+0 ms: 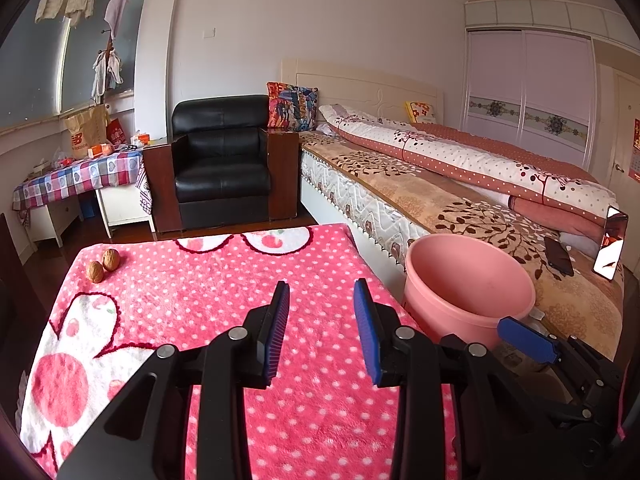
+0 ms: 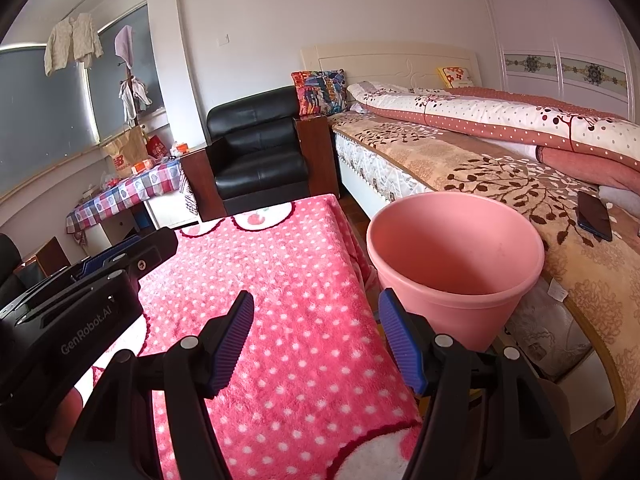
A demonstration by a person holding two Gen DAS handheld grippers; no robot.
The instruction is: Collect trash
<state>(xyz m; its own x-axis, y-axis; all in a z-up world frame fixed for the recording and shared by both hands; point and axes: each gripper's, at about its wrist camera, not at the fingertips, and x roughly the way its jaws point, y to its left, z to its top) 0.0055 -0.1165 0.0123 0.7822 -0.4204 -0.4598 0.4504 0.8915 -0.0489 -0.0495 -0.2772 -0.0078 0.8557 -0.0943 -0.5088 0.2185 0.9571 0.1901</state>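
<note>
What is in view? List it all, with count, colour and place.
walnuts: two, brown, far left corner of the blanket, touching.
blanket: one, pink with white dots, covering the table in front.
bucket: one, pink, nothing seen inside, between table and bed.
bed: one, brown leaf-print cover, right side.
quilt: one, white and rust, folded along the bed.
phone: one, dark, flat on the bed.
armchair: one, black, against the far wall.
cushion: one, multicoloured, at the headboard.
side table: one, checked cloth, cluttered, by the window.
wardrobe: one, pale, far right.
left tongs: black with blue pads, open, empty.
right tongs: same, open, empty.
</note>
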